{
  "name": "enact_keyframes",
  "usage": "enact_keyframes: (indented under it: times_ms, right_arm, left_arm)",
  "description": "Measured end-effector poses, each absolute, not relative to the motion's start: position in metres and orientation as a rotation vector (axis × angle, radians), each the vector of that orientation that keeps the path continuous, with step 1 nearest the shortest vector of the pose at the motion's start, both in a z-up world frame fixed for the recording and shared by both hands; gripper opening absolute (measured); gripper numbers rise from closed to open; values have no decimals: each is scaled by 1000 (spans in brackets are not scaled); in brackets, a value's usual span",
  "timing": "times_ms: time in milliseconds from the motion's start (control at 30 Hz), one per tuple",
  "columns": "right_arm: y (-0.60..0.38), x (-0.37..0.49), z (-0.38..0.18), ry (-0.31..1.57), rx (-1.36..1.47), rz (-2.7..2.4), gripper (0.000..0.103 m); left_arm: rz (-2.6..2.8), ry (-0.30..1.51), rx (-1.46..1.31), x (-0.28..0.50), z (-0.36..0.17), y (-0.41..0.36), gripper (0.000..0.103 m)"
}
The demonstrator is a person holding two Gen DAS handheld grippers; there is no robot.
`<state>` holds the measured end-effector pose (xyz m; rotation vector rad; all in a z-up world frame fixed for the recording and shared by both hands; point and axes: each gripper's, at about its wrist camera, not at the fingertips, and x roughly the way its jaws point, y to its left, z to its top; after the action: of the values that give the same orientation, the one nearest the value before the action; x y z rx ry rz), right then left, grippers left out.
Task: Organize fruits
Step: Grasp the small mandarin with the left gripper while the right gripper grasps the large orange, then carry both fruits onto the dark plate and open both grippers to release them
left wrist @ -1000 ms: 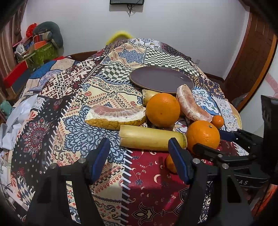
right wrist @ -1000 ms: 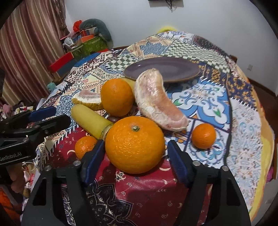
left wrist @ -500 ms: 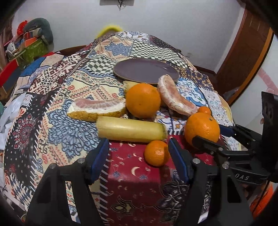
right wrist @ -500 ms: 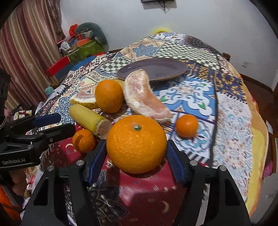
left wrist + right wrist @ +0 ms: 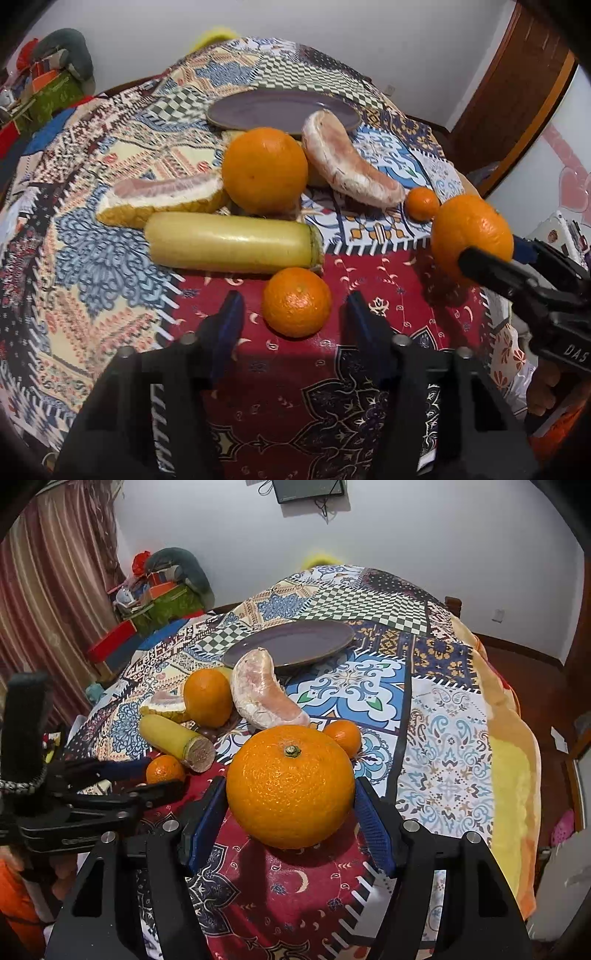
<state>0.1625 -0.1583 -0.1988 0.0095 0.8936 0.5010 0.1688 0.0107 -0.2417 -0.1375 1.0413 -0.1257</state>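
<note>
Left tool (image 5: pixel 291 314) points down at the red patch of the patchwork cloth (image 5: pixel 110 155) over the tabletop. Its jaws have just been closing; they stand apart, with a small mandarin (image 5: pixel 296 302) between the tips, a gap showing on both sides. No pad touches it.

Right tool (image 5: pixel 290 805) is clamped on a big orange (image 5: pixel 290 785), stem up, both blue pads against its sides. The orange's shadow lies on the red cloth beneath it. In the left view the same orange (image 5: pixel 472 236) sits at the right edge, gripped by the black fingers, clear of the cloth.

Fruit pile, left view: yellow cylinder (image 5: pixel 231 243) lying flat, just behind the mandarin; pomelo wedge with rind (image 5: pixel 162 197) behind that; second orange (image 5: pixel 265 170) touching the wedge; peeled pomelo segment (image 5: pixel 347 166) to its right, its far end overlapping the rim of the purple plate (image 5: pixel 273 109); a second small mandarin (image 5: pixel 422 203) near the segment's near end.

Right view only: the cylinder's cut end (image 5: pixel 199 755), pale and fibrous; the left tool from the side (image 5: pixel 140 779) with the mandarin (image 5: pixel 165 768) just behind its fingers; curtain (image 5: pixel 55 590); wall screen (image 5: pixel 310 489).

Left view only: wooden door (image 5: pixel 513 99) at right.

Plate holds no fruit in either view.
</note>
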Motion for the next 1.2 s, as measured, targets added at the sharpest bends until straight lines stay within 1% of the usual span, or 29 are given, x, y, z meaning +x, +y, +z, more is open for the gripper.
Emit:
enact_keyframes:
  times_ms: [67,100,167,400,733,1200]
  right_arm:
    - [-159,162,-200,896,14,497,65]
    - [-160,162,-200,898,16,494,65]
    - [-160,161,-201,900,20,493,65]
    - [-158,161,-196,882,16,495,65]
    - [-155,175,-176,809,13,484,65]
    - [-141,215,-135,641,-19,491,65]
  left_arm:
    - [-120,1034,-131,168,-243,10,52]
    - [-121,1031,-125,168,-242,9,45]
    - [-121,1033,-117,168,-242,8,37]
    - [-115,1003,-125,165,-232,17,37]
    - [-58,861,-112,168,-183,43,37]
    - [-18,731,-122,216,-142,67,37]
